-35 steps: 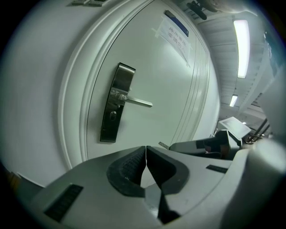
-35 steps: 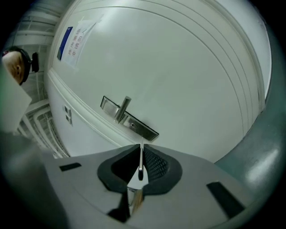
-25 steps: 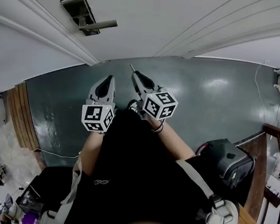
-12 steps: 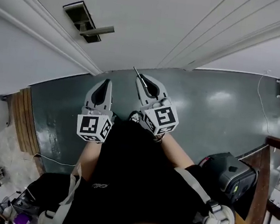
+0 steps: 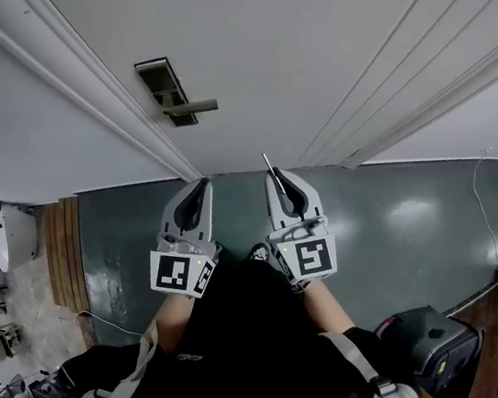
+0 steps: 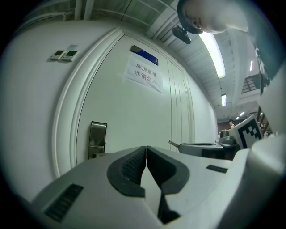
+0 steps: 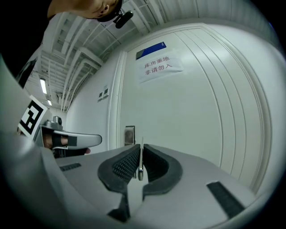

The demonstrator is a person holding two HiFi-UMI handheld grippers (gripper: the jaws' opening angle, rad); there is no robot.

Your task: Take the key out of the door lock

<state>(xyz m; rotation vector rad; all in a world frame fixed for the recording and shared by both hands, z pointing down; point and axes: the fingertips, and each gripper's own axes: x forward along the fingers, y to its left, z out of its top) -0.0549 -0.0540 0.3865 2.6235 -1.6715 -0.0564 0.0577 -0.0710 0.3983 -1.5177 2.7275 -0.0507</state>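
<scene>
The key (image 7: pixel 140 160) is pinched edge-on in my right gripper (image 5: pixel 280 181), whose jaws clamp its head. It is out of the door lock (image 5: pixel 169 90), which sits at ten o'clock on the white door (image 5: pixel 276 53). My left gripper (image 6: pixel 146 150), at nine o'clock, has its jaws pressed together on nothing.

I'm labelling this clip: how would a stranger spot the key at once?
Start at the white door, then drop to the right gripper in front of it. The key is the thin metal blade pinched between its dark pads, poking out past them; the left gripper beside it is shut on nothing.
</scene>
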